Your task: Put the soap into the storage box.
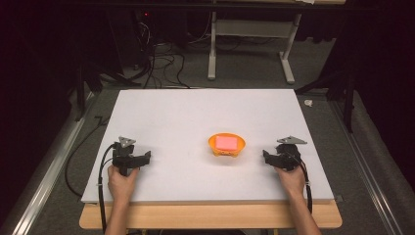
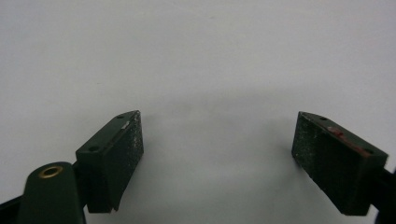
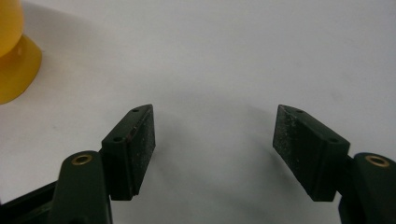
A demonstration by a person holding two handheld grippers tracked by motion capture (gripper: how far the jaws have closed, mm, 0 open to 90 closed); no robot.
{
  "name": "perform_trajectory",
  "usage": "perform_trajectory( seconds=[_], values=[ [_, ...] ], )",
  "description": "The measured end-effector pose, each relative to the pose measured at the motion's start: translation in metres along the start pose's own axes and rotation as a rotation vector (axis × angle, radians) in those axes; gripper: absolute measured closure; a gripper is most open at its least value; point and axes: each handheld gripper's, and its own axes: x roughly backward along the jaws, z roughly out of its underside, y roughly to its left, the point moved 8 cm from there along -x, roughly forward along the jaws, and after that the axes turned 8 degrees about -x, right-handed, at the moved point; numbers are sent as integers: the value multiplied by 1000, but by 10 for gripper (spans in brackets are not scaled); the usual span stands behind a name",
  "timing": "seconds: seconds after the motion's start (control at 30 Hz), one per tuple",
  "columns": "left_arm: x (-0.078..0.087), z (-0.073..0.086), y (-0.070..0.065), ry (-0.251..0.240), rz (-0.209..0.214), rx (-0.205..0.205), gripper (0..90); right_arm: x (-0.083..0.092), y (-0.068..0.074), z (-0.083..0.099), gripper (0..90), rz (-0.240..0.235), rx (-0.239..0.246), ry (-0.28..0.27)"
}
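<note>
An orange bowl (image 1: 226,146) stands near the middle of the white table (image 1: 195,117), a little toward the front, with a pink block (image 1: 226,142) lying in it. My left gripper (image 1: 131,157) rests on the table at the front left, held by a hand. In the left gripper view it (image 2: 217,135) is open over bare table. My right gripper (image 1: 279,155) rests at the front right, just right of the bowl. In the right gripper view it (image 3: 214,135) is open with nothing between its jaws, and the bowl's foot (image 3: 16,60) shows at the upper left.
The table's front edge sits on a wooden board (image 1: 210,215). Beyond the far edge lie cables (image 1: 161,63) on the grey floor and the legs of a white frame (image 1: 249,44). A metal rail (image 1: 54,161) runs along the left side.
</note>
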Motion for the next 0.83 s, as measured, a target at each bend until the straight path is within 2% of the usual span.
perform_trajectory(
  seconds=[0.2,0.47,0.83],
  values=[
    [0,0,0,0,0,0,170,-4,2,2,303,-1,15,9],
    [0,0,0,0,0,0,170,-4,2,3,286,-21,3,9],
    [0,0,0,1,3,3,169,-5,2,3,286,-20,6,7]
  ],
)
